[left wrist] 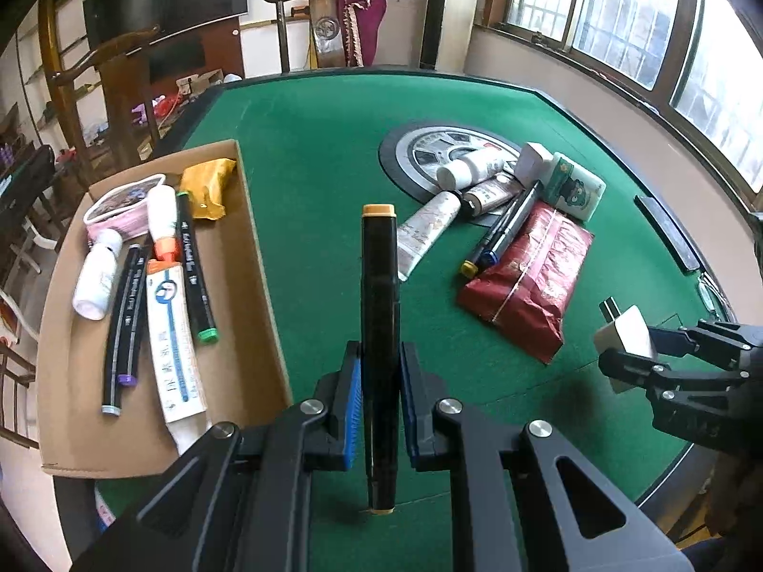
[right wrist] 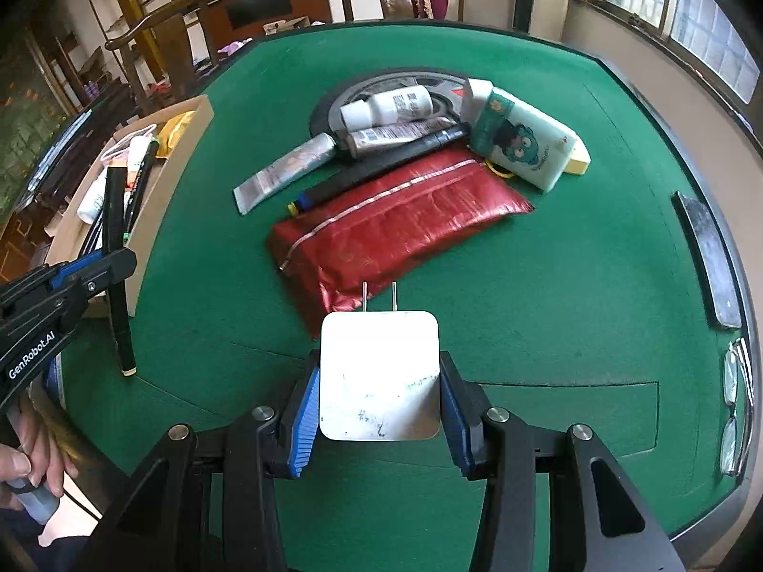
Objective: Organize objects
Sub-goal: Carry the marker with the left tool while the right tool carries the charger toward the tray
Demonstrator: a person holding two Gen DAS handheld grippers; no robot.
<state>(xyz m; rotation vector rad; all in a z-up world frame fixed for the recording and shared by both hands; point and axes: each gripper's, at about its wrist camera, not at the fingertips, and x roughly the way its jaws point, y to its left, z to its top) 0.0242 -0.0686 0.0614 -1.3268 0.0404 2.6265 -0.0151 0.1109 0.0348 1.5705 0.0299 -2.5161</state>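
**Both grippers loaded over the green felt table**

The left gripper [left wrist: 379, 400] pinches a slim black marker [left wrist: 379, 333] with tan caps, just right of the cardboard box [left wrist: 252, 286]. The right gripper [right wrist: 379, 410] clamps a smooth white square charger plug [right wrist: 379, 376], right of that box. Only the right wrist view shows the two metal prongs and folded eyeglasses [right wrist: 737, 405].

Beyond the far edge of the green felt table [left wrist: 334, 152] stand dark wooden chairs [left wrist: 305, 24], a black wall-mounted screen [left wrist: 162, 5] and daylit barred windows [left wrist: 620, 14].
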